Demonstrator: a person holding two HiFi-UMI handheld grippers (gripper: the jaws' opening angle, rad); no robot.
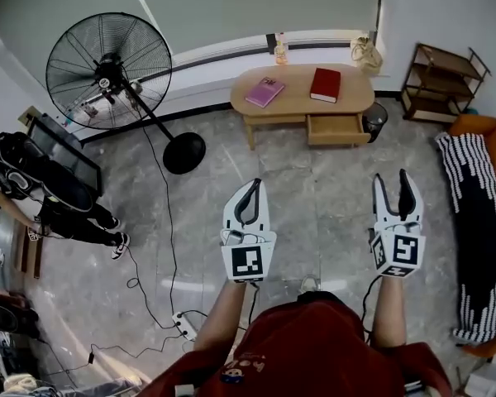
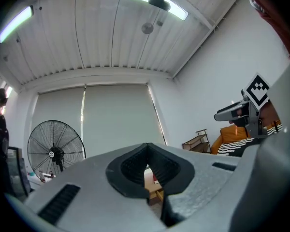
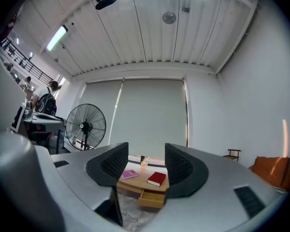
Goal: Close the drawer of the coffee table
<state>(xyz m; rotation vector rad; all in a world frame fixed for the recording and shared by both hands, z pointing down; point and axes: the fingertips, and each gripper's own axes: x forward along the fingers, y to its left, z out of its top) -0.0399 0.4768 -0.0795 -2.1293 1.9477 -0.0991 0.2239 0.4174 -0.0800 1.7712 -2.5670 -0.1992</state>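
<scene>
Evidently nothing is being closed yet: the drawer is hanging open under the desk's front edge, near its right end, well apart from both tongs. The left tongs are sitting pressed together, the right tongs spread and empty.

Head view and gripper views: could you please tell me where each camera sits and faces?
Head view: on the person's head, facing steeply down at coffee table and open drawer; shows left gripper, right gripper, forearms.
Left gripper view: on that gripper, facing across the room toward the fan; own jaws shut.
Right gripper view: on that gripper, facing the table; own jaws apart.
Shared: head and right gripper views both show the drawer.
</scene>
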